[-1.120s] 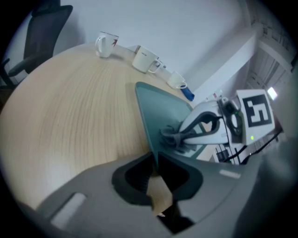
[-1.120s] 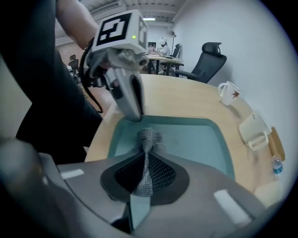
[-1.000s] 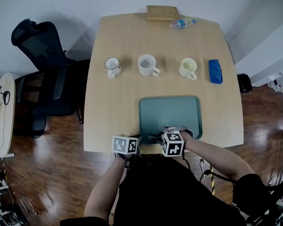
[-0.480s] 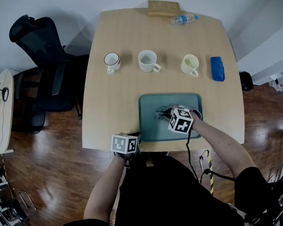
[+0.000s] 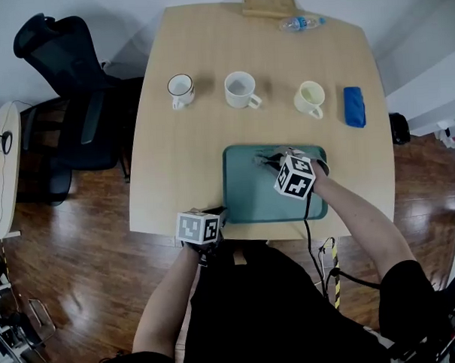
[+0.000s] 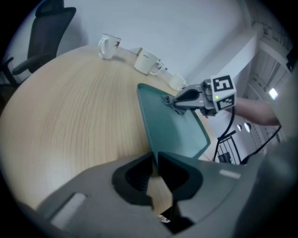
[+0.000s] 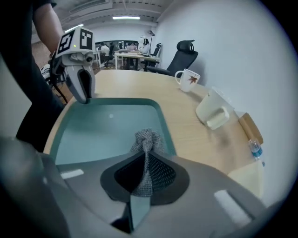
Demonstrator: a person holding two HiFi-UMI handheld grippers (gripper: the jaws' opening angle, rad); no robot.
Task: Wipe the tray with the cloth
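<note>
A teal tray [image 5: 250, 191] lies on the wooden table near its front edge. My right gripper [image 5: 268, 161] is shut on a grey mesh cloth [image 5: 263, 159] and presses it on the tray's floor close to the far rim. In the right gripper view the cloth [image 7: 148, 138] bunches between the jaws over the tray [image 7: 102, 128]. My left gripper [image 5: 221, 213] is shut on the tray's near left corner. Seen from the left gripper view, the tray's rim [image 6: 145, 123] runs straight into those jaws.
Three mugs [image 5: 180, 87] [image 5: 240, 88] [image 5: 310, 98] stand in a row beyond the tray. A blue folded thing [image 5: 354, 106] lies to their right. A water bottle [image 5: 299, 22] and a wooden block [image 5: 268, 3] lie at the far edge. An office chair [image 5: 65, 79] is left of the table.
My right gripper has dragged the cloth from the tray's near edge across to its far side. The left gripper has stayed on the tray's corner.
</note>
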